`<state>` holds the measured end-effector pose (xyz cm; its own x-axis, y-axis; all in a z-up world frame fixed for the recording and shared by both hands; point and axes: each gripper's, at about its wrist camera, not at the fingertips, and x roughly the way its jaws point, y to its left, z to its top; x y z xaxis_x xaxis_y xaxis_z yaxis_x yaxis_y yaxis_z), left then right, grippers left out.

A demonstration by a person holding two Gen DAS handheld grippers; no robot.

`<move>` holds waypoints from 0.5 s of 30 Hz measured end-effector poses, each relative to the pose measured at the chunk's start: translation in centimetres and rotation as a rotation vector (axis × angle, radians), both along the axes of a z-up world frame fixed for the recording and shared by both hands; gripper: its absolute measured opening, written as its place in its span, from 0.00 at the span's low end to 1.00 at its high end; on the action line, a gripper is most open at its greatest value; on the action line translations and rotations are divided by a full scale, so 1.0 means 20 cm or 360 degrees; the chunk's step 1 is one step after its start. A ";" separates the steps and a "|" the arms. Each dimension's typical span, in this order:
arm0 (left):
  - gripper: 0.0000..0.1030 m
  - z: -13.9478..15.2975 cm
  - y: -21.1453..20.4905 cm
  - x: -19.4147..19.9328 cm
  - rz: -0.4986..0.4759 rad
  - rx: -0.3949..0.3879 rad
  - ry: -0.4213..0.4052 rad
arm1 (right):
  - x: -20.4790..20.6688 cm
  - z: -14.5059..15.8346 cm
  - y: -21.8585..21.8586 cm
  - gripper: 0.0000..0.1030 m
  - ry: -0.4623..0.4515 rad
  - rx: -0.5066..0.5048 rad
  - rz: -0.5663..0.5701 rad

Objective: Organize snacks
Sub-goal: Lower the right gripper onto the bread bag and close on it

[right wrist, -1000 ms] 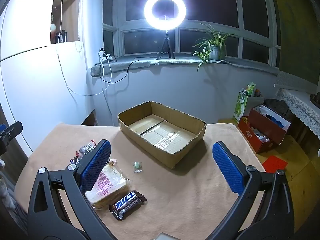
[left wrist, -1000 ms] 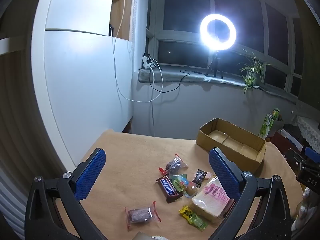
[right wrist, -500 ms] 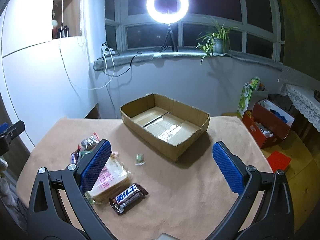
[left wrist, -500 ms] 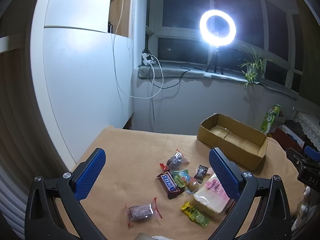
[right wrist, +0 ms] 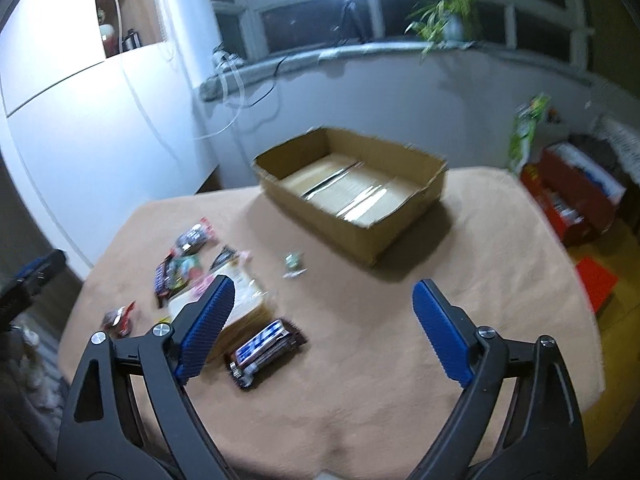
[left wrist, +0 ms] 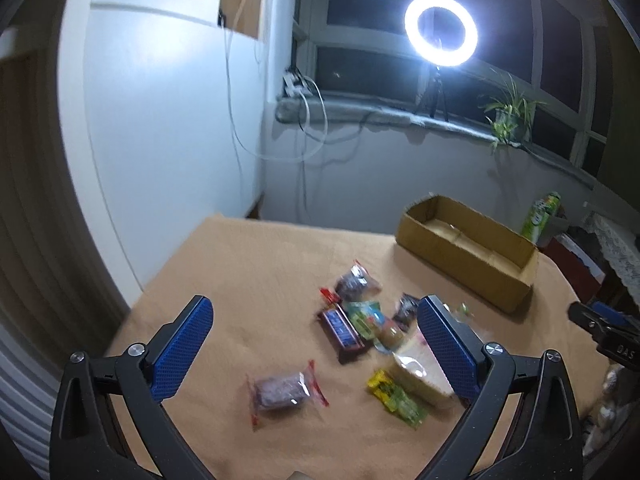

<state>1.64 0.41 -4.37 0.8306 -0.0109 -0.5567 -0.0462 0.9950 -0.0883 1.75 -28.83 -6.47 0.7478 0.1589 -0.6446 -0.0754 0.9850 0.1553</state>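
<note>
The right gripper [right wrist: 320, 312] is narrowing a little from its widest, its blue pads [right wrist: 206, 322] closing with nothing but air between them. Compared with a second ago it has dipped toward the table [right wrist: 400, 360], so the dark chocolate bar [right wrist: 266, 350] that lay low in its view then now sits higher, just short of the left pad. That reads as the start of a first pick, with the bar the likely target, though nothing is touched yet.

The left gripper [left wrist: 316, 356] stands wide and empty. It too has come down slightly over the snack pile, and the purple-filled packet with red ends [left wrist: 282, 392] lies between its spread pads, on the cloth beneath them.

Taking the cardboard box [right wrist: 352, 232] as the landmark: it rests at the far side of the table, open at the top, and I see only its bare taped floor, no snack in it. Every snack is out on the cloth on the near side of the box. A tiny green sweet [right wrist: 294, 266] lies nearest the box, alone. Further from it is the cluster: a pale wrapped cake [left wrist: 420, 372], a brown bar [left wrist: 340, 328], a yellow-green packet [left wrist: 396, 396] and a few small blurred wrappers. The whole sorting remains to be done.
</note>
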 end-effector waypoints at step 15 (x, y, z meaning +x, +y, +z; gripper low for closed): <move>0.65 -0.32 -0.18 0.07 -0.0372 -0.0414 0.0437 | 0.27 -0.26 0.15 0.69 0.0359 0.0271 0.0383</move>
